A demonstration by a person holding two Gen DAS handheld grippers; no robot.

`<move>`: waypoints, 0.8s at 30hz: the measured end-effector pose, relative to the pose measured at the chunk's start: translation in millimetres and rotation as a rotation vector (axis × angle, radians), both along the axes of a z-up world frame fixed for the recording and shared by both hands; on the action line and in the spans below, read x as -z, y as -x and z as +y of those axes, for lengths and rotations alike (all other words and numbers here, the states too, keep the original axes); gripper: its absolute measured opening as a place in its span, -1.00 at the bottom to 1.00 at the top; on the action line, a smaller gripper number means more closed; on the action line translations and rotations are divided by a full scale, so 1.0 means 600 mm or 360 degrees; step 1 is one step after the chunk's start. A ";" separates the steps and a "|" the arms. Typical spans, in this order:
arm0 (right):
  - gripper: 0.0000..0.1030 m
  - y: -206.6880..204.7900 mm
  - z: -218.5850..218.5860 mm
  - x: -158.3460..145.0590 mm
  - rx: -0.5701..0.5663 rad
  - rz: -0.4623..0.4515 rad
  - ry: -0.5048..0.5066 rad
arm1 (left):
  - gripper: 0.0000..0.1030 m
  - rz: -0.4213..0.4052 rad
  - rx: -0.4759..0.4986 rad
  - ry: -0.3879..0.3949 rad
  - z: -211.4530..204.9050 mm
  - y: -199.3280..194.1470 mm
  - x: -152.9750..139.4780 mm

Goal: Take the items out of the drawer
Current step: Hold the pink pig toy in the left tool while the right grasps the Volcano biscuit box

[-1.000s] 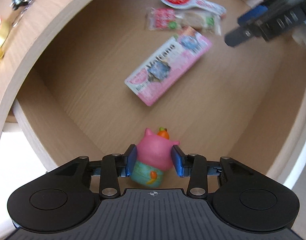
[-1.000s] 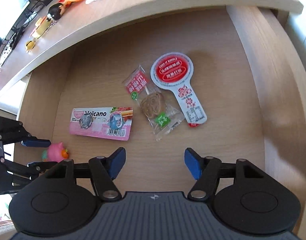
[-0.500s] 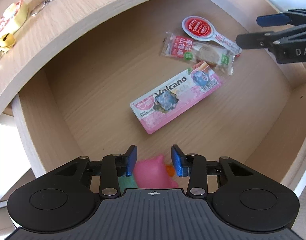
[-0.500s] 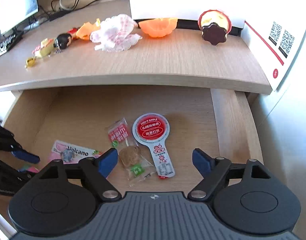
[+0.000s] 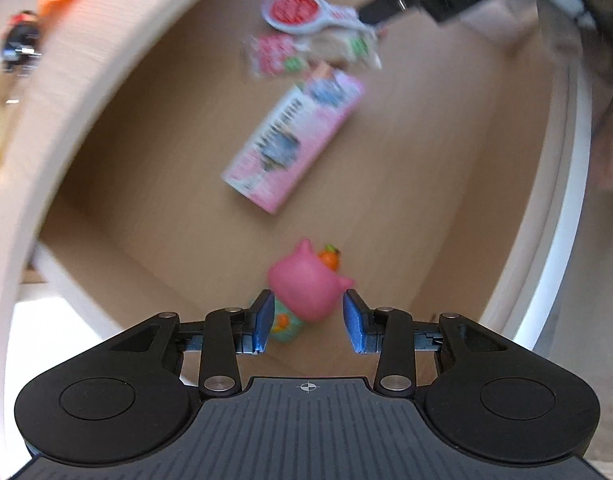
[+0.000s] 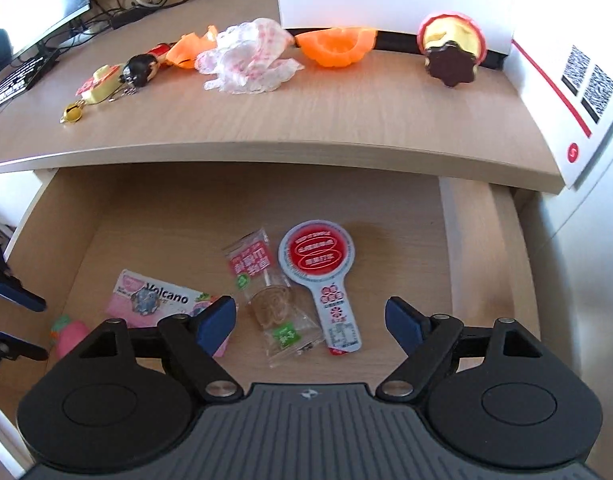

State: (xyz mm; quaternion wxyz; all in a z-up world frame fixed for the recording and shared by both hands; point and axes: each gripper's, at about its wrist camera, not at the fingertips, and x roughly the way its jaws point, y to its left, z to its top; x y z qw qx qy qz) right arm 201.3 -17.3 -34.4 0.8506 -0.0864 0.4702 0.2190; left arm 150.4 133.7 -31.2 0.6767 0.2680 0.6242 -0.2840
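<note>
Down in the near left corner of the open drawer [image 6: 470,240], my left claw [image 5: 308,320] points straight down and straddles the pink pig toy [image 5: 306,290], pads half-spread, grip uncertain, while my right claw [image 6: 311,320] hangs wide and empty above the snack packets [image 6: 274,292].

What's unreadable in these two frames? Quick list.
- Pink pig toy: in the left wrist view motion blur hides whether the left gripper jaws press it; in the right wrist view the right gripper's body covers most of it.
- Pink Volcano packet: print smeared by blur in the left wrist view.
- Red round-headed paddle card: text too small in the right wrist view.
- Left gripper: cut off by the right wrist view's left edge.
</note>
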 end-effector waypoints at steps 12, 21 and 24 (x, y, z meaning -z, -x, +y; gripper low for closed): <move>0.60 0.046 0.038 0.005 -0.0220 -0.0087 0.0128 | -0.11 -0.0189 -0.0524 0.0231 0.038 -0.032 -0.001; 0.60 0.066 0.087 0.004 -0.0503 -0.0091 0.0174 | -0.07 -0.0087 -0.0607 0.0256 0.060 -0.014 0.008; 0.60 0.059 0.099 0.010 -0.0561 -0.0080 0.0195 | -0.05 -0.0075 -0.0575 0.0219 0.052 -0.009 0.011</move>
